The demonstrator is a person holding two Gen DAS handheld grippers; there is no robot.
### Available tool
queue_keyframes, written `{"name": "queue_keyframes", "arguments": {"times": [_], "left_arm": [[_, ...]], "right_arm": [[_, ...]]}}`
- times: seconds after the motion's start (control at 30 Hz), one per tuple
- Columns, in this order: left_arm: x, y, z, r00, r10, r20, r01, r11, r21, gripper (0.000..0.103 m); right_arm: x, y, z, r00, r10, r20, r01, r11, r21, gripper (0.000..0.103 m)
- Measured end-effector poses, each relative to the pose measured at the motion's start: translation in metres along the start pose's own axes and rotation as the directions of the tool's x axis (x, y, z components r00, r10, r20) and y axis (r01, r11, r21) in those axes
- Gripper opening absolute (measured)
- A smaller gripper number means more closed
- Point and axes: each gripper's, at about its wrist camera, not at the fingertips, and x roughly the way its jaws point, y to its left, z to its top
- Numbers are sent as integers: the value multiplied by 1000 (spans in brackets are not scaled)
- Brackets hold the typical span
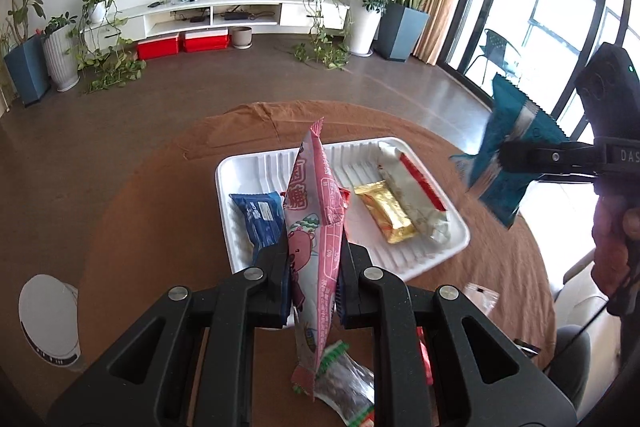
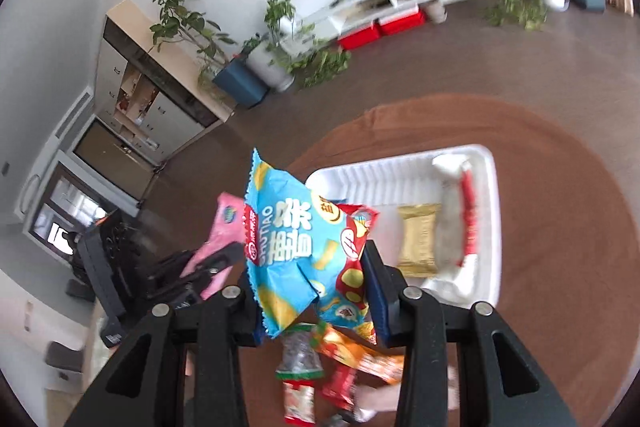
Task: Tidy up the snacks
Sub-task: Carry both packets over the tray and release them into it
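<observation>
Transport step: left gripper (image 1: 316,267) clamps pink packet (image 1: 316,227), right gripper (image 2: 316,279) clamps blue chip bag (image 2: 288,247), both above white tray (image 1: 400,259) mid-frame. Next likely: lower, release into tray.

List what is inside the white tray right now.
The white tray holds a gold packet, a white packet with a red stripe and a dark blue packet. A red packet peeks out behind the pink packet held in the left tongs, mostly covered.
</observation>
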Motion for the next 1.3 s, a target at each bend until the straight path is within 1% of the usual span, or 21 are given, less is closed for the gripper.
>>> {"name": "queue_keyframes", "arguments": {"times": [0.07,0.17,0.27,0.37,0.47,0.6,0.7,0.87,0.97,1.1,1.23,1.3], "left_arm": [[17,5,4,1000,2,-22,-2,1000,-2,14],[45,9,8,999,7,-46,-7,1000,0,14],[65,9,6,998,11,-66,-10,1000,8,14],[84,8,4,997,15,-82,-13,1000,18,14],[100,8,1,995,19,-94,-18,1000,15,14],[119,5,-4,993,23,-114,-21,1000,15,14],[127,5,-10,991,25,-134,-23,1000,17,14],[134,4,-21,987,16,-163,-14,1000,13,15],[136,6,-24,984,12,-176,-11,1000,7,15],[137,7,-24,984,14,-175,-14,1000,0,15],[137,7,-21,985,12,-174,-13,1000,-3,17],[127,4,-24,986,16,-166,-16,1000,2,20]], "right_arm": [[31,-6,9,999,15,-47,-13,999,50,41],[66,-22,15,995,24,-96,-11,990,137,41],[88,-39,16,994,9,-110,12,981,192,41],[105,-56,15,992,23,-128,10,968,249,41],[115,-67,13,990,24,-140,16,961,277,41],[123,-80,9,988,20,-156,30,951,308,42],[126,-89,6,987,17,-160,35,948,317,42],[121,-84,8,988,-1,-153,46,955,294,45],[120,-79,9,989,-10,-150,52,958,281,49],[119,-69,7,990,-23,-142,62,961,270,56],[113,-68,3,990,-27,-136,63,961,268,58],[110,-67,0,991,-28,-131,62,962,266,58]]}}
